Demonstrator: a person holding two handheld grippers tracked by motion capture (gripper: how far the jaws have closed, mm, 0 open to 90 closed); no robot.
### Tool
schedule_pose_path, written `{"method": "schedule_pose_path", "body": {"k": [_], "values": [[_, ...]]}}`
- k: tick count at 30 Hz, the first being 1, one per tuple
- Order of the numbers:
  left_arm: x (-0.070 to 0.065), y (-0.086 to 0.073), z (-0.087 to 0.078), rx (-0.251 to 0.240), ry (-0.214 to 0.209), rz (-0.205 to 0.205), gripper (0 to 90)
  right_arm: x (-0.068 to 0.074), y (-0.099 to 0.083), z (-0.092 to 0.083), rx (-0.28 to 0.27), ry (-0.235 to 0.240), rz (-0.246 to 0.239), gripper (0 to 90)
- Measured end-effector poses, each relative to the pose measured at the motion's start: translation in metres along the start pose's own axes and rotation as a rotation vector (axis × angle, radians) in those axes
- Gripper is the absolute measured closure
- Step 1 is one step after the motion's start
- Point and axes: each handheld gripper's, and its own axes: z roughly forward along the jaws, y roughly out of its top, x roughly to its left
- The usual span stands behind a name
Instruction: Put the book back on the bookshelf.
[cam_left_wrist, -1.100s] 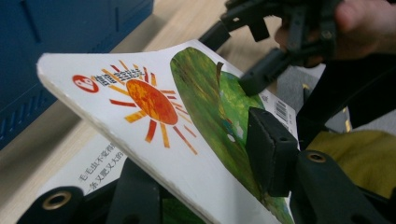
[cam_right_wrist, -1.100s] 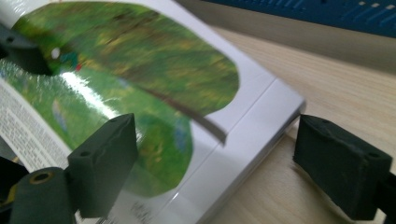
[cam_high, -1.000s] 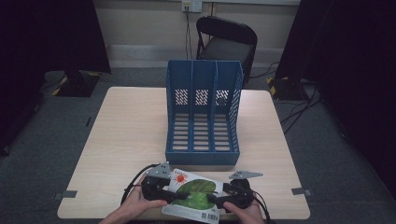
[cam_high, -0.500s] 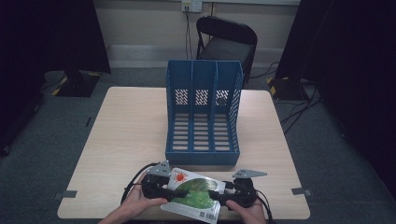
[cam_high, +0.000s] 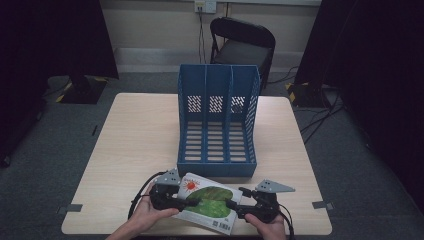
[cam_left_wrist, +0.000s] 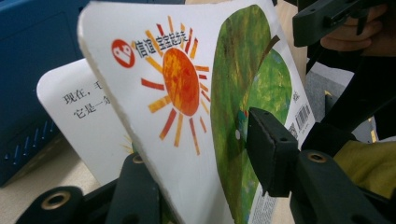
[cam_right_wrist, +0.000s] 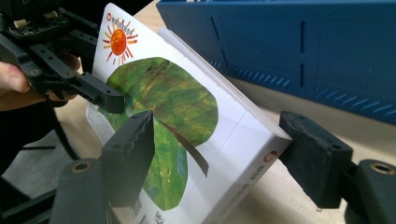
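Left matte black two-jaw hand-held gripper (cam_high: 192, 203): blocky rectangular pads (cam_left_wrist: 271, 154) on flat link arms, a brass-ringed pivot hole behind each jaw; grey three-cornered plate on top of the body; black cable looping out behind the claw.

Right matte black two-jaw hand-held gripper (cam_high: 231, 204): same build, pad faces slightly textured (edges a little worn), brass-ringed pivots at the jaw roots, grey three-cornered plate above, black cable trailing from the rear.

Behind each claw a bare hand and forearm, no sleeve in sight.

Green-leaf, orange-sun book (cam_high: 207, 201), blue rack (cam_high: 218, 120)
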Motion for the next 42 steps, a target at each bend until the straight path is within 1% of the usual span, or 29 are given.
{"method": "schedule_pose_path", "body": {"k": [3,5,6,10,11,12,13,14,17,18,19,22,23,24,25,26,27,28,29,30,31,32,33,35,37,38,40,41,42], "values": [[0.0,0.001,-0.001,-0.011,0.012,0.003,58.7,0.004,0.001,-0.001,-0.018,-0.021,-0.023,27.1],[0.001,0.001,-0.002,-0.015,0.014,0.001,58.6,0.005,0.002,-0.002,-0.026,-0.015,-0.026,27.2],[0.001,0.001,-0.002,-0.021,0.02,0.003,58.7,0.005,0.003,-0.004,-0.043,-0.004,-0.025,27.8],[0.0,0.001,-0.003,-0.032,0.05,0.011,57.7,0.008,0.004,-0.007,-0.071,-0.005,-0.04,29.4],[0.0,0.001,-0.003,-0.032,0.05,0.011,57.8,0.008,0.004,-0.007,-0.071,-0.005,-0.04,29.4],[0.0,0.001,-0.004,-0.036,0.054,0.008,58.0,0.011,0.008,-0.011,-0.093,-0.014,-0.067,33.7],[0.002,0.001,-0.005,-0.028,0.085,0.031,58.6,0.012,0.01,-0.012,-0.103,-0.011,-0.085,33.7],[0.002,0.001,-0.004,-0.027,0.088,0.038,58.7,0.013,0.013,-0.013,-0.108,-0.002,-0.096,33.2],[0.003,0.001,-0.004,-0.031,0.084,0.027,58.5,0.011,0.013,-0.012,-0.104,-0.003,-0.092,33.9],[0.003,0.001,-0.004,-0.031,0.081,0.03,58.5,0.011,0.012,-0.013,-0.104,0.011,-0.101,33.9],[0.003,0.001,-0.004,-0.031,0.081,0.03,58.5,0.011,0.012,-0.013,-0.104,0.011,-0.101,33.9],[0.004,0.0,-0.005,-0.033,0.067,0.028,58.3,0.009,0.012,-0.014,-0.104,0.048,-0.078,33.9],[0.004,0.0,-0.005,-0.033,0.067,0.028,58.1,0.009,0.012,-0.014,-0.104,0.048,-0.078,33.9],[0.004,-0.001,-0.005,-0.036,0.062,0.014,57.7,0.005,0.011,-0.012,-0.071,0.082,-0.063,35.5],[0.005,-0.002,-0.005,-0.025,0.075,0.008,57.7,0.002,0.008,-0.008,-0.036,0.103,-0.047,37.5],[0.005,-0.002,-0.005,-0.025,0.075,0.008,57.5,0.002,0.008,-0.008,-0.036,0.103,-0.047,37.5],[0.006,-0.002,-0.005,-0.023,0.077,0.009,57.5,0.002,0.002,0.003,0.043,0.106,-0.048,36.7],[0.007,-0.003,-0.005,-0.021,0.079,0.001,57.6,0.003,0.001,0.005,0.059,0.098,-0.057,36.0],[0.008,-0.003,-0.005,-0.021,0.079,-0.004,57.6,0.005,0.0,0.01,0.089,0.081,-0.08,35.8],[0.008,-0.003,-0.005,-0.022,0.078,-0.007,57.7,0.007,-0.001,0.014,0.103,0.058,-0.096,38.1],[0.008,-0.003,-0.005,-0.022,0.079,-0.008,57.6,0.007,-0.001,0.016,0.109,0.043,-0.101,43.4],[0.008,-0.003,-0.005,-0.021,0.08,-0.007,57.1,0.007,-0.001,0.016,0.117,0.043,-0.11,49.1],[0.008,-0.003,-0.005,-0.022,0.08,-0.007,56.9,0.007,-0.001,0.015,0.109,0.029,-0.118,51.6],[0.008,-0.003,-0.004,-0.024,0.079,-0.006,56.4,0.009,0.0,0.013,0.104,0.014,-0.138,53.0],[0.007,-0.002,-0.004,-0.026,0.084,-0.001,55.0,0.014,0.002,0.009,0.072,0.001,-0.164,56.3],[0.007,-0.002,-0.002,-0.022,0.088,-0.009,54.4,0.016,0.004,0.006,0.061,-0.008,-0.18,59.0],[0.007,-0.003,0.002,0.006,0.126,-0.016,50.8,0.019,0.01,-0.001,0.035,-0.011,-0.233,61.8],[0.008,-0.004,0.003,0.003,0.128,-0.02,51.5,0.021,0.013,-0.004,0.024,-0.027,-0.26,61.7],[0.009,-0.004,0.003,-0.004,0.123,-0.032,50.2,0.022,0.013,-0.005,0.023,-0.036,-0.262,62.0]]}}
